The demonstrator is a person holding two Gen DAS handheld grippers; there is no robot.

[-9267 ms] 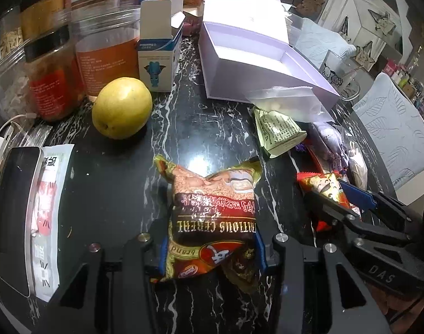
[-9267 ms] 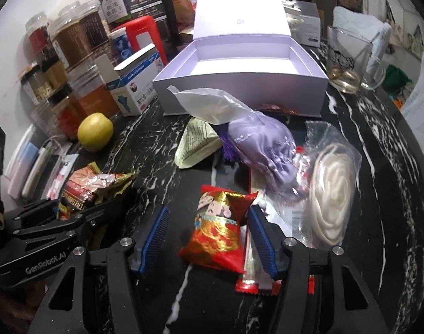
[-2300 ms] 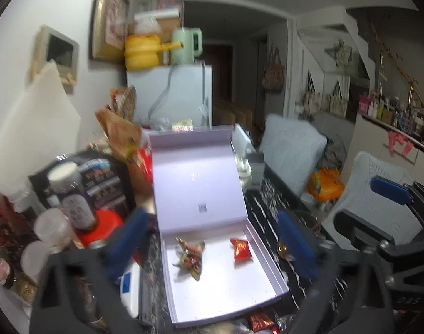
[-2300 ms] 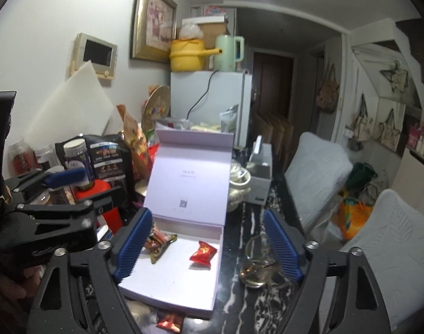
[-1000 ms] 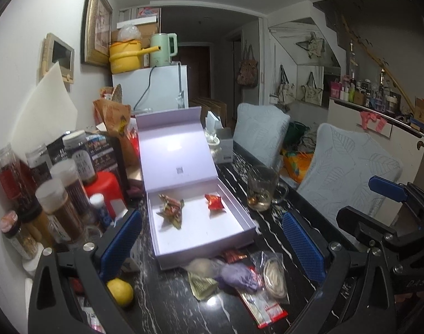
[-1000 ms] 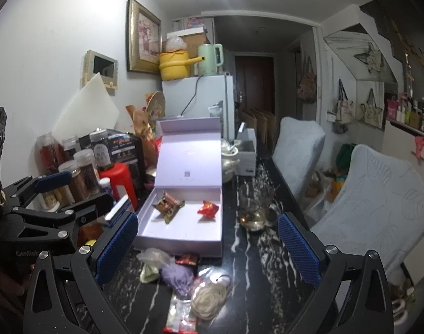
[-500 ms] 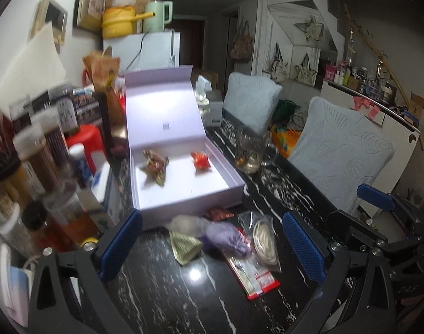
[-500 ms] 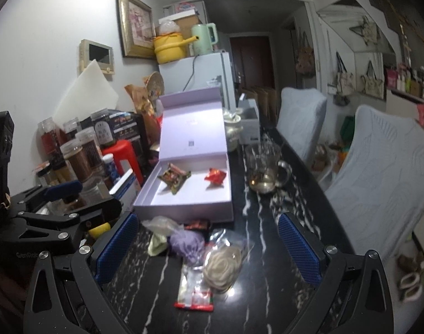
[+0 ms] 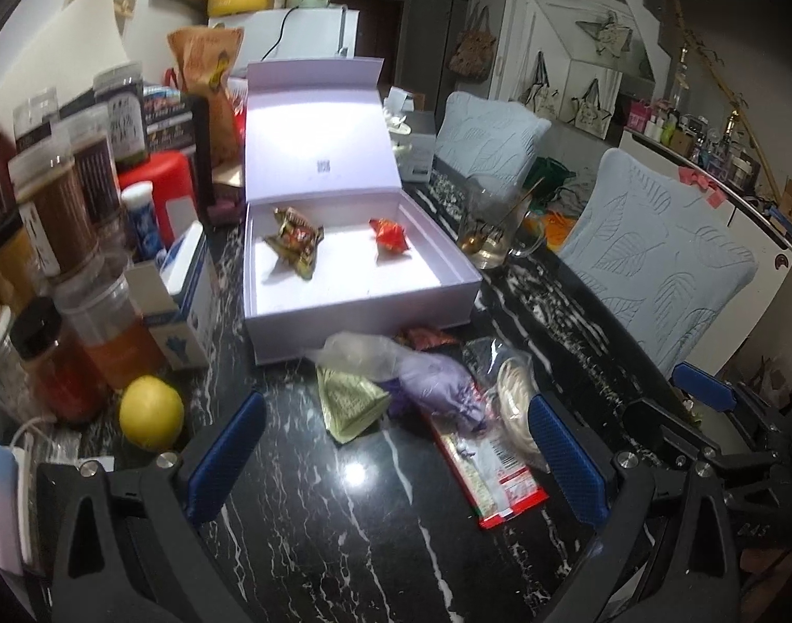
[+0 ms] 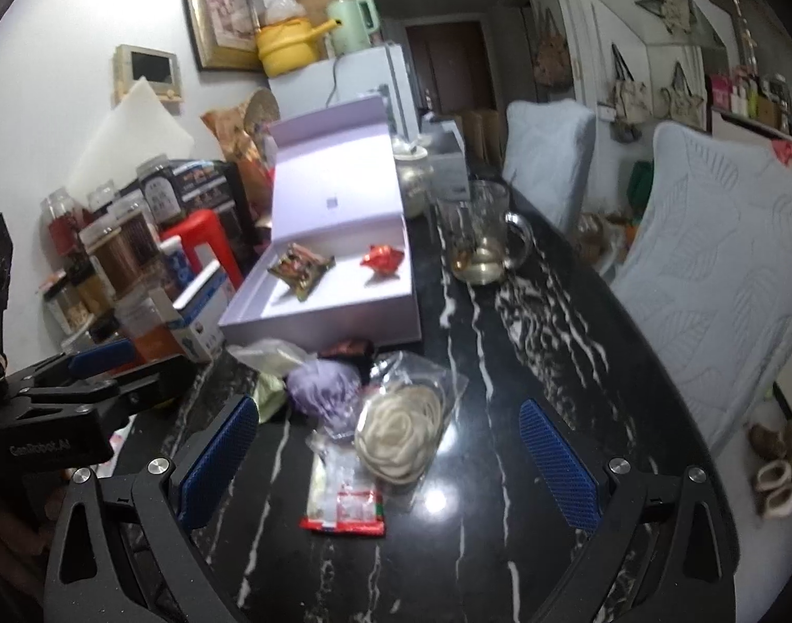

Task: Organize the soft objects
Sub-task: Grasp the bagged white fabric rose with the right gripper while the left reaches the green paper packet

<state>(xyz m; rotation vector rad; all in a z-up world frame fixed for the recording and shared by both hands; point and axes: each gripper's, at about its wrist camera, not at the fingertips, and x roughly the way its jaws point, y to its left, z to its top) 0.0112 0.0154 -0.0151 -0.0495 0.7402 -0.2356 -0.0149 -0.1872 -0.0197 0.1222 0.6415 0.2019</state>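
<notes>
My left gripper: wide, empty.
My right gripper: wide, empty.
Lavender box: frame centre, holding brown cereal packet, red snack packet.
Purple pouch: lower centre.

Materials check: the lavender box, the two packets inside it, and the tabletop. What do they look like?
Lavender box: looks like rigid matte card, with flat walls and a crisp hinged lid.
Brown packet and red packet: probably foil or plastic film, crinkled with shiny creases.
Tabletop: polished black stone or a stone-look surface, white-veined, mirroring the lamp; which one is unclear.
</notes>
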